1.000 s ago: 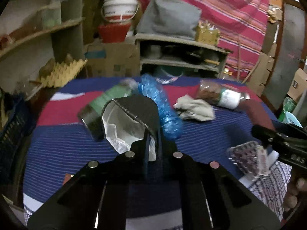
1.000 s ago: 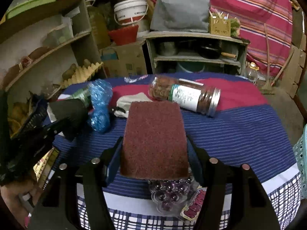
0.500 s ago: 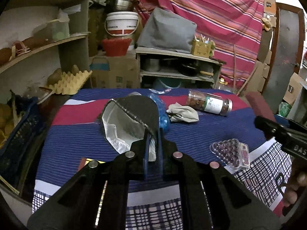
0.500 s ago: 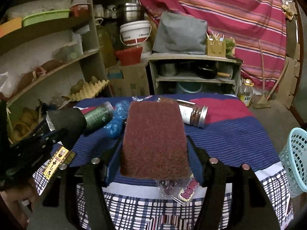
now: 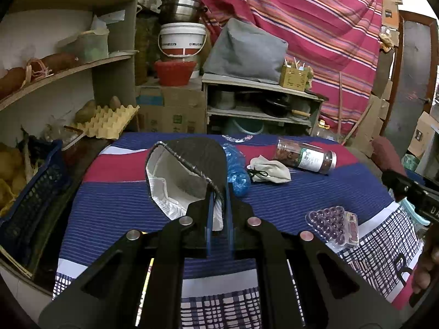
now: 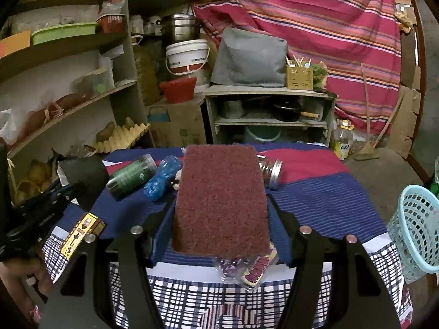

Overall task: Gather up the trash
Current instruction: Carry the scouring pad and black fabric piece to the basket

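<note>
My left gripper (image 5: 218, 194) is shut on the edge of a black mask-like piece with white lining (image 5: 192, 161) and holds it up over the cloth-covered table (image 5: 315, 192). My right gripper (image 6: 221, 205) is shut on a maroon scouring pad (image 6: 222, 186), which fills the space between its fingers. On the table lie a crumpled blue plastic bag (image 6: 162, 178), a green jar (image 6: 131, 175), a glass jar of brown bits (image 5: 307, 157), a pale cloth pouch (image 5: 270, 170) and a blister pack of purple beads (image 5: 332, 224). The mask hides the green jar in the left wrist view.
A light blue mesh basket (image 6: 417, 227) stands off the table's right side. A dark blue crate (image 5: 30, 205) sits to the left, with shelves and an egg tray (image 5: 107, 122) behind. A yellow packet (image 6: 82, 233) lies near the front left edge. A low shelf unit (image 6: 269, 112) stands beyond the table.
Both grippers have drawn back and risen from the table, each keeping its hold. The table items look smaller and farther, and the basket has come into the right wrist view.
</note>
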Motion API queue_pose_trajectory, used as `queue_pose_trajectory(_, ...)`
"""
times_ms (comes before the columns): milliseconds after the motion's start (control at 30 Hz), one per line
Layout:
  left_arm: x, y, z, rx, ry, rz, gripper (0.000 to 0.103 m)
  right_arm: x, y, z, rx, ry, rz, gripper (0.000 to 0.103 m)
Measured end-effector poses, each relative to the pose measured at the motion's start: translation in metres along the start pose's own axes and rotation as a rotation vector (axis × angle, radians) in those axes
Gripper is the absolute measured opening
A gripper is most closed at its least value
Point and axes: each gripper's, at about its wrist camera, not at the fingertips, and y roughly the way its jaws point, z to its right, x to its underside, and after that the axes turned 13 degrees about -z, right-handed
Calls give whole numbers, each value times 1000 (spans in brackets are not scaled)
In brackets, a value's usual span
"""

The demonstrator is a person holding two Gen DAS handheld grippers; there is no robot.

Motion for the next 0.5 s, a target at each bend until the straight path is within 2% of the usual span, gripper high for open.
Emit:
queue_pose_trajectory(167, -2, -3, 10, 17, 0, 12, 7, 2, -11, 26, 59, 20, 10, 62)
queue_pose_trajectory(267, -7, -6, 27, 27, 14, 25, 7, 3, -16, 49, 155, 36, 16, 62)
queue_pose_trajectory(333, -14, -3, 39, 44, 11, 26, 7, 1, -21, 70, 177, 69, 24, 62)
queue_pose_trajectory(500, -32, 12, 100, 98, 75, 19, 7, -5, -38, 118, 215, 110, 61, 62)
